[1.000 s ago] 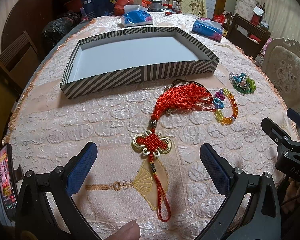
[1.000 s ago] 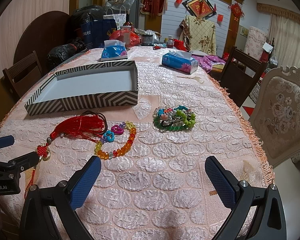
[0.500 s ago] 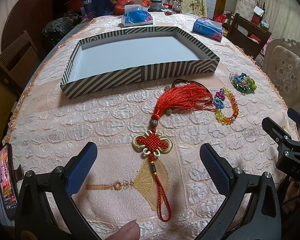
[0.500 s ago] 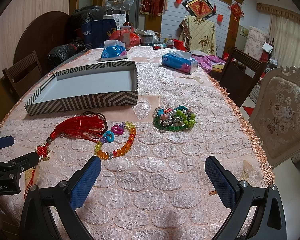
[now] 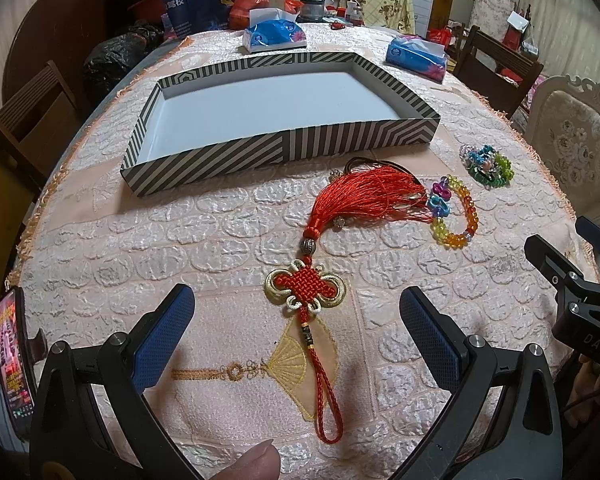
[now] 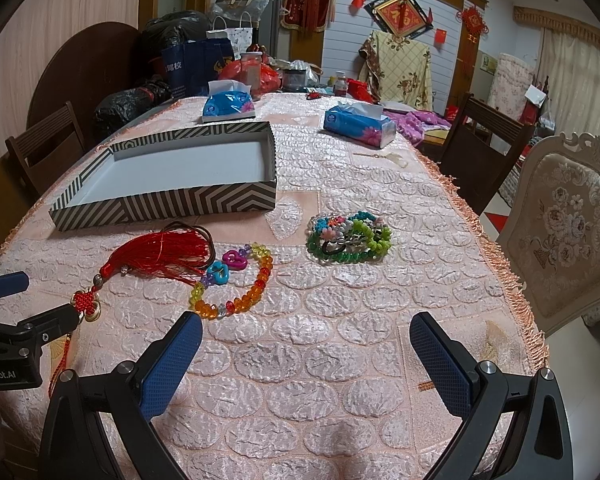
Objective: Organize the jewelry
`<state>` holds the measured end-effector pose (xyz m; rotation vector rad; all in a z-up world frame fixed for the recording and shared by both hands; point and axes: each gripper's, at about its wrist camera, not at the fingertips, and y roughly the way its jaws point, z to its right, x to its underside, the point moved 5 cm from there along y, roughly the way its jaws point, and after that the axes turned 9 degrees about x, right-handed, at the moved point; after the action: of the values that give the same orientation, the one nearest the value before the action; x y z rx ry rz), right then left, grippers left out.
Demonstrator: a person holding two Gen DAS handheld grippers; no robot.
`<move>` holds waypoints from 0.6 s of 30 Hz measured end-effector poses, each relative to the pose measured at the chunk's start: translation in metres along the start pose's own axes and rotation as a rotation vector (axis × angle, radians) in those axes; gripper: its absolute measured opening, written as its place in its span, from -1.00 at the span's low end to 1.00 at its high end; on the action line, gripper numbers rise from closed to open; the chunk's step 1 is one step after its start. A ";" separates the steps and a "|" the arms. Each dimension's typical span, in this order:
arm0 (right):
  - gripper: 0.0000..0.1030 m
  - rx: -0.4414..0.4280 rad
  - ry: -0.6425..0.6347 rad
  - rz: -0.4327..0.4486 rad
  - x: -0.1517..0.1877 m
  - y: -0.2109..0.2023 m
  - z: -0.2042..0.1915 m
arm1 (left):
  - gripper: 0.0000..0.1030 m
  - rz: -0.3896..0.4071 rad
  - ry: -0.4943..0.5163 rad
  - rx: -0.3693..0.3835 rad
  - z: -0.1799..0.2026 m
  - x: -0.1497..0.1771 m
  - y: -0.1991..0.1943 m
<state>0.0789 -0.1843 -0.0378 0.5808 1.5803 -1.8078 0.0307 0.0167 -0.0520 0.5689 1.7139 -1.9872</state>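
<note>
Between the wide-spread blue pads of the left gripper [image 5: 296, 332], which holds nothing, lies the red Chinese knot tassel [image 5: 324, 248]; nothing has shifted over the last second, so the sorting seems not yet begun. The right gripper [image 6: 306, 354] is equally wide and empty (poised over bare tablecloth [image 6: 300, 400]), with the amber bead bracelet [image 6: 236, 280] touching the tassel's fringe, the green bead cluster [image 6: 350, 238] further right, and the striped tray [image 5: 284, 148] beyond, empty.

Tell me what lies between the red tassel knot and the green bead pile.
The orange beaded bracelet lies between the red tassel knot and the green bead pile, its charms touching the tassel fringe; the right wrist view shows it best.
</note>
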 end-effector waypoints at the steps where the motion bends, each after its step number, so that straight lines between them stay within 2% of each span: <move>1: 1.00 0.000 -0.001 0.000 0.000 0.000 0.000 | 0.99 0.000 -0.001 0.000 0.000 0.000 0.000; 18: 1.00 0.001 -0.002 0.001 -0.002 -0.001 0.000 | 0.99 -0.002 0.000 0.001 0.000 -0.001 0.000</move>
<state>0.0795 -0.1843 -0.0363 0.5795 1.5774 -1.8078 0.0314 0.0170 -0.0520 0.5679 1.7142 -1.9899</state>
